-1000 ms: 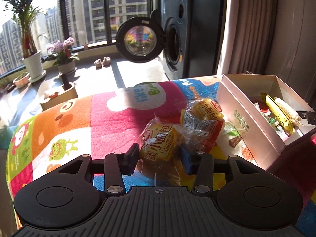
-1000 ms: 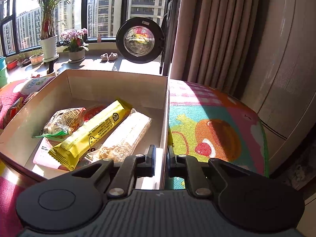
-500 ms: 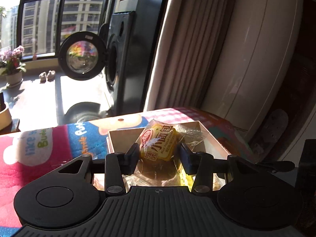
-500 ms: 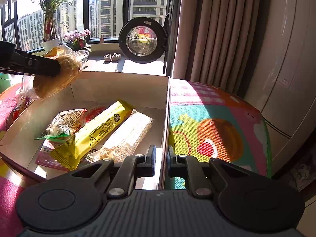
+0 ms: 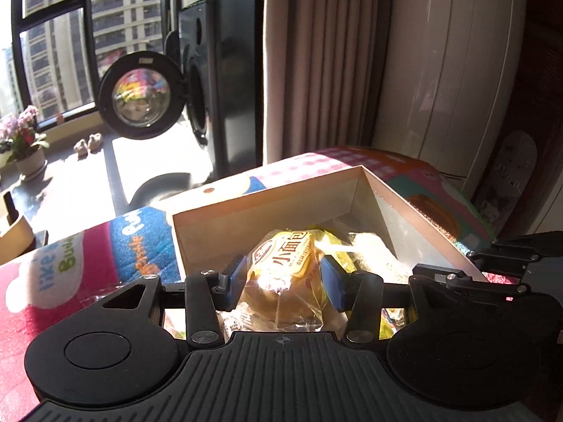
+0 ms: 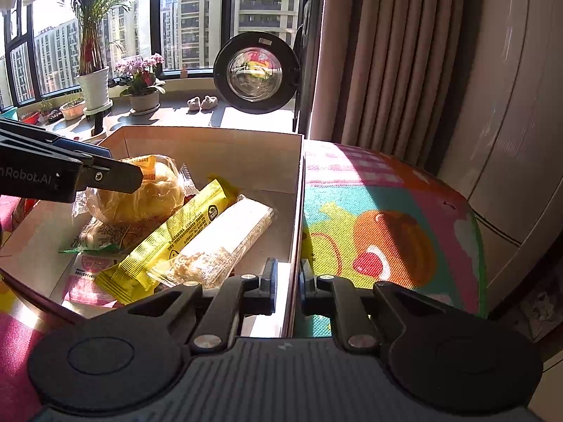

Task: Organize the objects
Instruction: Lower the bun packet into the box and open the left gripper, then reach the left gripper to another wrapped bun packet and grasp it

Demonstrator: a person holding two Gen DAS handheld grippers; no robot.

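The left gripper (image 5: pixel 283 276) is clamped on a wrapped bun (image 5: pixel 285 274), its two blue-padded fingers pressing the clear packet from either side, and it holds the bun inside the open top of a cardboard box (image 5: pixel 246 211). From the right wrist view the same bun (image 6: pixel 140 193) hangs low over the left part of the box (image 6: pixel 211 151), just above or touching the snacks already lying there; which of the two cannot be told. Those snacks are a long yellow packet (image 6: pixel 176 239) lying at a slant, a clear packet of pale crumbly bars (image 6: pixel 218 242) just beside it on the right, a green-edged packet (image 6: pixel 102 239) under the bun, and a pink packet (image 6: pixel 88 277) at the near left corner. The right gripper (image 6: pixel 285 286) is closed on the near right wall of the box, one finger inside and one outside. The box sits on a bright cartoon-print cloth (image 6: pixel 380 232). Behind it are a curtain (image 6: pixel 369 52), a washing machine with its round door (image 6: pixel 257 74) open, and potted plants (image 6: pixel 140 84) by the window.
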